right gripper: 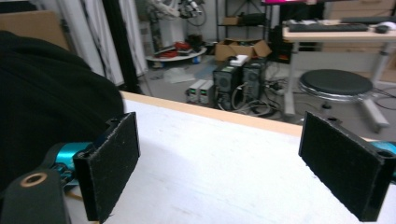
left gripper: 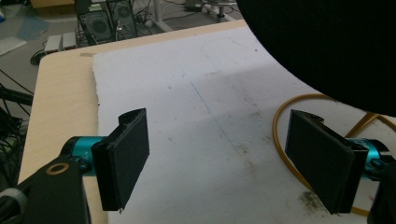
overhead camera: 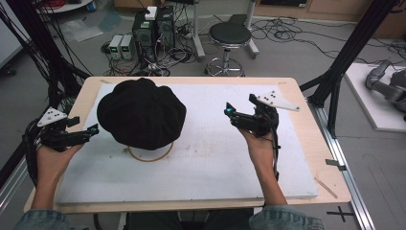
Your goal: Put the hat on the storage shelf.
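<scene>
A black soft hat (overhead camera: 141, 112) rests on a thin yellow ring stand (overhead camera: 151, 155) on the left half of a white board (overhead camera: 215, 167). My left gripper (overhead camera: 93, 130) is held at the board's left edge, pointing at the hat's brim. Its jaws stand open in the left gripper view (left gripper: 217, 121), nothing between them, with the hat (left gripper: 327, 42) and the ring (left gripper: 280, 121) just ahead to the right. My right gripper (overhead camera: 239, 106) hovers over the board, well to the right of the hat. It is open and empty (right gripper: 219, 123), with the hat (right gripper: 46, 93) off to its left.
The board lies on a wooden table (overhead camera: 330, 187). Beyond the far edge stand a round black stool (overhead camera: 230, 36), computer boxes (overhead camera: 153, 28) and tangled cables on the floor. Black frame posts (overhead camera: 344, 57) rise at both sides of the table.
</scene>
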Demonstrator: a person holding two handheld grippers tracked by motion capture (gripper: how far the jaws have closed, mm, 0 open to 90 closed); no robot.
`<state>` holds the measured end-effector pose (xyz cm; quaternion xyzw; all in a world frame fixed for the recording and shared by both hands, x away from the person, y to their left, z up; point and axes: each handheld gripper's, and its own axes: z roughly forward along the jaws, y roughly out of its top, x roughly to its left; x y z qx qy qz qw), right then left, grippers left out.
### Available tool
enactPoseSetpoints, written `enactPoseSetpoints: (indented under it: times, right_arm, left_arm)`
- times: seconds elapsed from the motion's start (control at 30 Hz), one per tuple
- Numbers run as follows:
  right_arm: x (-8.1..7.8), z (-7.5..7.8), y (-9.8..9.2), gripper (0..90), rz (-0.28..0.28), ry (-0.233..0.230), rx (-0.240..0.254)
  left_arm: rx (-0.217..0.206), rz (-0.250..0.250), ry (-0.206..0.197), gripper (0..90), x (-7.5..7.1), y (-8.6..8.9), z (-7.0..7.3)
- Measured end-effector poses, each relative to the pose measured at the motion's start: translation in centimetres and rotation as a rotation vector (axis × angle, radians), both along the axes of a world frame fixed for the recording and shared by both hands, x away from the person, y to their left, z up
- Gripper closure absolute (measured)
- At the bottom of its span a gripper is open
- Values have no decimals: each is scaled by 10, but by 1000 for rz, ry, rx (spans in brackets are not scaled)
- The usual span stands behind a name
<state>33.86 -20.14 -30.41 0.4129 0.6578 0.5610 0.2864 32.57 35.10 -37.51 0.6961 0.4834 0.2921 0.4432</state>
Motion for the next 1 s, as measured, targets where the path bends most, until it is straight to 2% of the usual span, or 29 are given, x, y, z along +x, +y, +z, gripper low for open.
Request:
enactPoseSetpoints:
  times: [0.27,0.53,0.73,1.0]
  right_arm:
    - [-6,-24,-34,123,-87,53,29]
    - [-11,-48,-62,123,-156,83,48]
    - [-13,-62,-75,123,-199,114,38]
    - [-14,-69,-83,123,-220,125,35]
  left_arm:
    - [3,-2,3,221,1,-1,-1]
    - [5,-3,5,221,1,-2,-3]
    - [6,-2,4,222,1,-2,-3]
    - [4,-2,4,222,1,-3,-3]
